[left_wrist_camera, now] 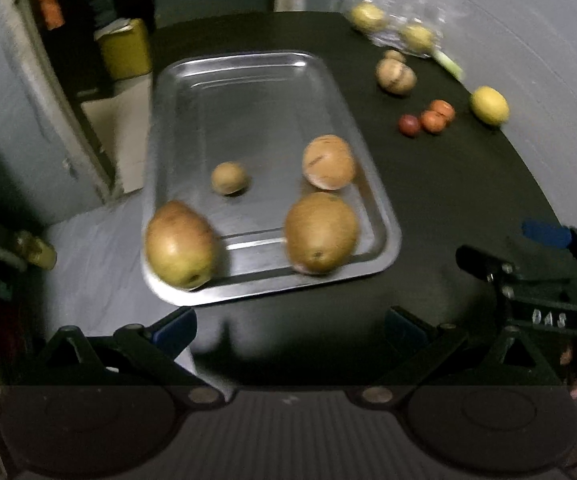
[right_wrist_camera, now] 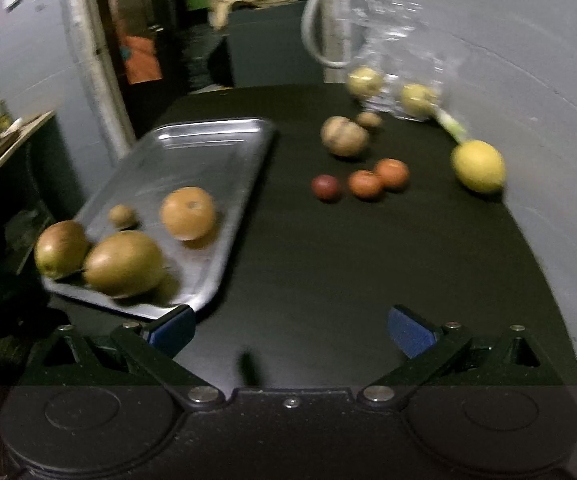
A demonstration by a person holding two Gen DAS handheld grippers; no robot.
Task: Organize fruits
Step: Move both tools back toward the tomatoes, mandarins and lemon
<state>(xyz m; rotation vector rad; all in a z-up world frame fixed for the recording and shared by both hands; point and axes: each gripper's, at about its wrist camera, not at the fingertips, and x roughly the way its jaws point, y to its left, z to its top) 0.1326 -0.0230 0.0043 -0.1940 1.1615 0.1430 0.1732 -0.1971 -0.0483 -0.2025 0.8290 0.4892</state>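
A steel tray (left_wrist_camera: 248,92) (right_wrist_camera: 208,148) lies on the black table and holds two large green-brown fruits (left_wrist_camera: 180,245) (left_wrist_camera: 320,234), an orange-brown fruit (left_wrist_camera: 328,162) and a small round one (left_wrist_camera: 229,177). Loose on the table to the right lie a lemon (right_wrist_camera: 478,166), two orange fruits (right_wrist_camera: 392,174) (right_wrist_camera: 364,185), a dark red one (right_wrist_camera: 325,187) and a brown fruit (right_wrist_camera: 343,136). My left gripper (left_wrist_camera: 290,326) is open just short of the tray's near edge. My right gripper (right_wrist_camera: 291,330) is open over bare table, right of the tray.
A clear plastic bag (right_wrist_camera: 400,60) with two yellowish fruits (right_wrist_camera: 364,81) stands at the table's far right corner, a green stalk (right_wrist_camera: 453,124) beside it. A grey wall borders the right. Left of the table the floor drops away, with a yellow container (left_wrist_camera: 126,50).
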